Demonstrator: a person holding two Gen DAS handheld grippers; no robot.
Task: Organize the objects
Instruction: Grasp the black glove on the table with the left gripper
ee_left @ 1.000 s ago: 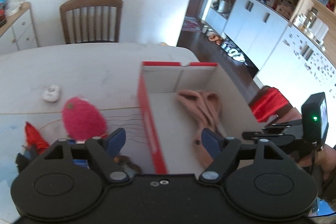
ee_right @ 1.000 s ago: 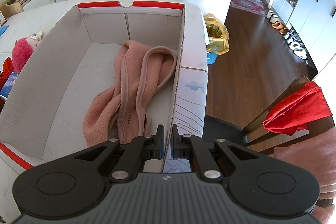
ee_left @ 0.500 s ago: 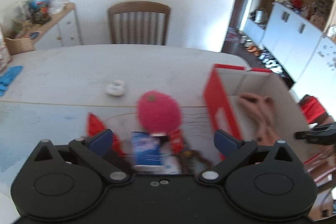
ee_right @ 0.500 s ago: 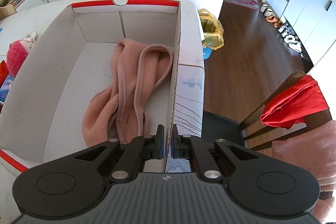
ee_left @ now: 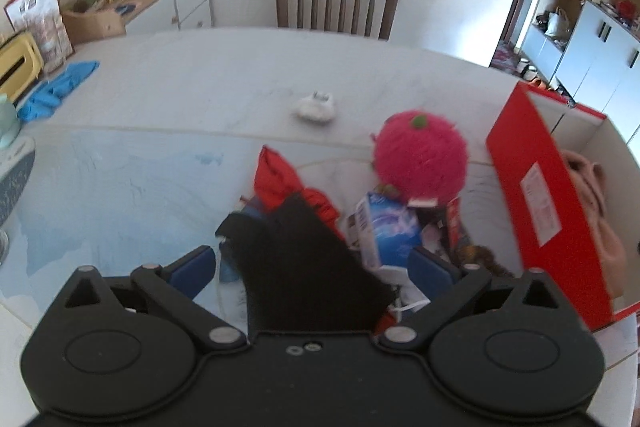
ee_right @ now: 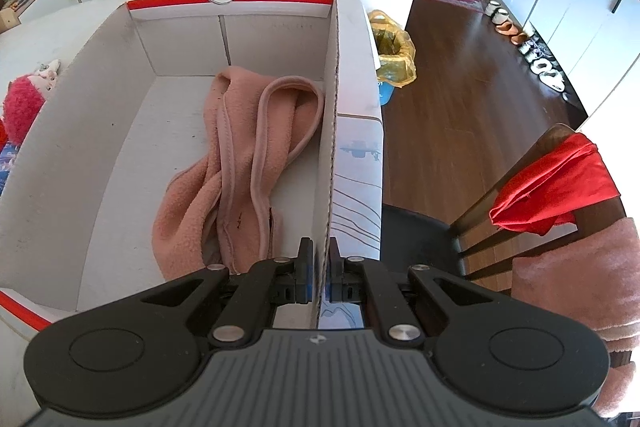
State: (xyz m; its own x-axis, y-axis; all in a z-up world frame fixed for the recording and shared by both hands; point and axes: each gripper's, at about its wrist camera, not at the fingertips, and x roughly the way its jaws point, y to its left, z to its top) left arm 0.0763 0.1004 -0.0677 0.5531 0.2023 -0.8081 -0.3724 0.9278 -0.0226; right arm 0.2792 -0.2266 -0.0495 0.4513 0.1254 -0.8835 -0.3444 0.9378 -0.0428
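Left gripper [ee_left: 312,263]: fingers spread wide over the black cloth [ee_left: 304,263] in the surface pile, perhaps touching it. Risk: snagging the carton [ee_left: 384,231].
Right gripper [ee_right: 319,267]: fingers clamped on the box [ee_right: 330,147] wall. Risk: tipping it.

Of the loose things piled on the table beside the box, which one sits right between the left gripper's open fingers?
The flat black cloth piece, directly ahead of the left gripper. The blue-and-white carton, red fabric and fuzzy pink ball lie beyond or aside.
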